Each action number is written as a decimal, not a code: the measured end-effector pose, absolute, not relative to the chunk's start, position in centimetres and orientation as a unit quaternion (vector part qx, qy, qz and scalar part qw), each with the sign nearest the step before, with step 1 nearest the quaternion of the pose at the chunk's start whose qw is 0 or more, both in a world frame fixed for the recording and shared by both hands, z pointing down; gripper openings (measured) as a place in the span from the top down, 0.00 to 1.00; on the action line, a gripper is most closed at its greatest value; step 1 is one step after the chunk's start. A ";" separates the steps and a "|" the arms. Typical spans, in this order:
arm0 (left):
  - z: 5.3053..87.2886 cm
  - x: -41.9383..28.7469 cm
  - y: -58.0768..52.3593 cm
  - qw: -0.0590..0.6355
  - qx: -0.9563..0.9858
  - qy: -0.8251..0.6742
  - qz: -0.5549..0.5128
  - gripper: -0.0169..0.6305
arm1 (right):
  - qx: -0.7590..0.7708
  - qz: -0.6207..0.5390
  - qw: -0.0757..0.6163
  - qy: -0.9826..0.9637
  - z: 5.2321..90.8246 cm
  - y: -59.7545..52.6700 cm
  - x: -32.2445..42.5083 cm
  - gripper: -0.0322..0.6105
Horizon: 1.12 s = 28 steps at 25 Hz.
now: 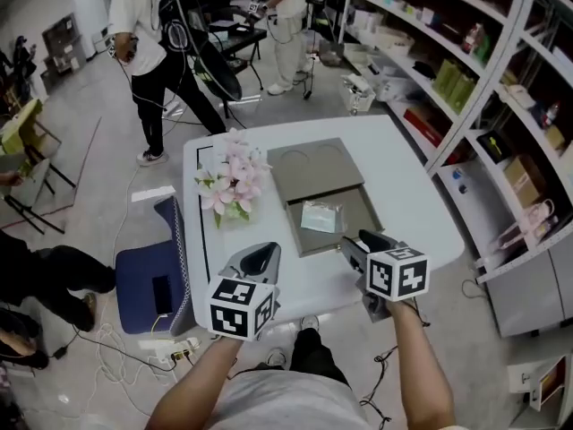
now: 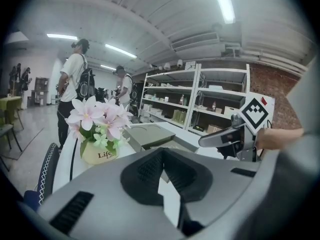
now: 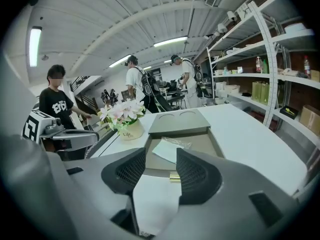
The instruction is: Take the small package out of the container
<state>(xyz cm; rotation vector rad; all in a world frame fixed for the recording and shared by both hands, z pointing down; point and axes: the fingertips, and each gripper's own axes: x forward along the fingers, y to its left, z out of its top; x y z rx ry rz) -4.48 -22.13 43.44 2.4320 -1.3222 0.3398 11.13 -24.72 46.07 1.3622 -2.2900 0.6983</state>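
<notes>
Jaws on my right gripper [image 3: 160, 156] gape wide, empty, facing the small package [image 3: 167, 150] inside the container [image 3: 200, 143] (left gripper [image 2: 161, 151]: jaws together, empty).

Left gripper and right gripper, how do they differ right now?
The left gripper has its jaws together, while the right gripper has its jaws apart. The left gripper hangs beside the container, on the side of the flowers. The right gripper is lined up with the container's open part, where the small package lies. Both are empty and carry a marker cube.
</notes>
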 end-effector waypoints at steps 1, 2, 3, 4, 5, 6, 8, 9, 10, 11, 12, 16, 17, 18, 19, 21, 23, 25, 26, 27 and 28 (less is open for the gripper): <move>43.5 -4.4 -22.5 0.176 0.857 -0.470 0.120 0.97 | 0.479 0.252 0.202 -0.817 46.4 -25.2 11.2 0.64; 43.6 -4.3 -22.8 0.177 0.855 -0.472 0.120 0.97 | 0.472 0.254 0.212 -0.817 46.7 -25.7 11.3 0.64; 43.6 -4.2 -23.2 0.178 0.853 -0.475 0.121 0.97 | 0.465 0.257 0.222 -0.817 47.1 -26.2 11.4 0.63; 43.7 -4.1 -23.5 0.179 0.852 -0.477 0.121 0.97 | 0.458 0.261 0.233 -0.817 47.5 -26.7 11.5 0.63; 43.8 -4.1 -23.8 0.180 0.850 -0.480 0.121 0.97 | 0.450 0.264 0.244 -0.818 47.9 -27.2 11.6 0.62; 43.8 -4.0 -24.1 0.182 0.848 -0.484 0.121 0.97 | 0.443 0.266 0.254 -0.818 48.2 -27.6 11.6 0.62; 44.0 -4.0 -24.9 0.185 0.844 -0.490 0.120 0.97 | 0.428 0.272 0.273 -0.817 48.7 -28.5 11.7 0.62; 44.1 -3.9 -25.3 0.187 0.842 -0.492 0.119 0.97 | 0.420 0.277 0.283 -0.817 49.0 -28.9 11.7 0.62; 44.1 -3.9 -25.6 0.189 0.840 -0.495 0.119 0.97 | 0.411 0.282 0.293 -0.816 49.4 -29.2 11.8 0.62; 44.2 -3.8 -25.8 0.190 0.838 -0.497 0.119 0.97 | 0.403 0.289 0.302 -0.814 49.7 -29.5 11.8 0.63; 44.3 -3.8 -26.1 0.192 0.836 -0.500 0.118 0.97 | 0.394 0.298 0.309 -0.812 50.1 -29.9 11.9 0.63; 44.6 -3.7 -27.1 0.200 0.829 -0.509 0.115 0.97 | 0.360 0.333 0.346 -0.800 51.4 -31.0 11.9 0.66; 44.8 -3.7 -27.3 0.202 0.828 -0.511 0.114 0.97 | 0.352 0.340 0.355 -0.797 51.8 -31.3 11.9 0.66; 44.9 -3.7 -27.5 0.204 0.826 -0.513 0.113 0.97 | 0.346 0.346 0.362 -0.793 52.1 -31.6 11.9 0.66; 45.1 -3.7 -27.8 0.206 0.825 -0.514 0.112 0.97 | 0.341 0.351 0.369 -0.790 52.6 -31.9 12.0 0.67; 45.5 -3.7 -28.2 0.209 0.823 -0.517 0.110 0.97 | 0.332 0.361 0.382 -0.783 53.3 -32.4 12.1 0.67; 45.7 -3.7 -28.6 0.213 0.820 -0.520 0.108 0.97 | 0.320 0.366 0.399 -0.778 53.9 -32.6 12.1 0.67; 45.9 -3.8 -28.9 0.216 0.817 -0.523 0.107 0.97 | 0.307 0.369 0.413 -0.774 54.4 -32.8 12.1 0.67; 46.0 -3.8 -29.1 0.218 0.816 -0.525 0.106 0.97 | 0.301 0.370 0.421 -0.772 54.7 -33.0 12.1 0.68; 46.1 -3.9 -29.2 0.220 0.814 -0.527 0.106 0.97 | 0.296 0.370 0.429 -0.769 54.9 -33.1 12.1 0.68; 46.2 -4.0 -29.4 0.221 0.812 -0.529 0.105 0.97 | 0.291 0.370 0.437 -0.767 55.2 -33.3 12.1 0.68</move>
